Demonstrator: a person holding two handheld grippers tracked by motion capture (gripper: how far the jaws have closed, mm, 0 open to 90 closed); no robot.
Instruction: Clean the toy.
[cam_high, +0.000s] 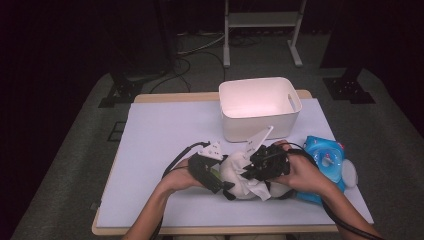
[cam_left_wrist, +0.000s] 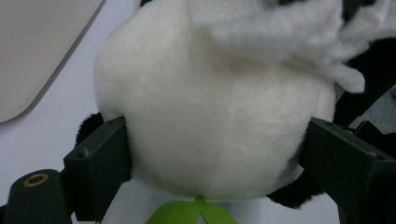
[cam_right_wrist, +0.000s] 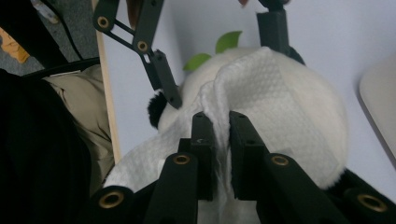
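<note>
A white and black plush toy (cam_high: 234, 175) lies on the white table mat (cam_high: 160, 135) near the front edge. My left gripper (cam_high: 221, 181) is shut on its round white body (cam_left_wrist: 219, 116), one finger (cam_left_wrist: 100, 158) pressing in on each side. A green leaf (cam_left_wrist: 187, 212) sticks out under the toy. My right gripper (cam_high: 251, 167) is shut on a white textured wipe (cam_right_wrist: 271, 88) that drapes over the top of the plush (cam_right_wrist: 322, 116). In the right gripper view, the left gripper (cam_right_wrist: 226, 70) clasps the toy's far end.
A white plastic bin (cam_high: 255, 125) stands open just behind the toy. A blue pack of wipes (cam_high: 325, 160) lies at the right, with a round white lid (cam_high: 350, 172) beside it. The mat's left half is bare. The table's front edge is close.
</note>
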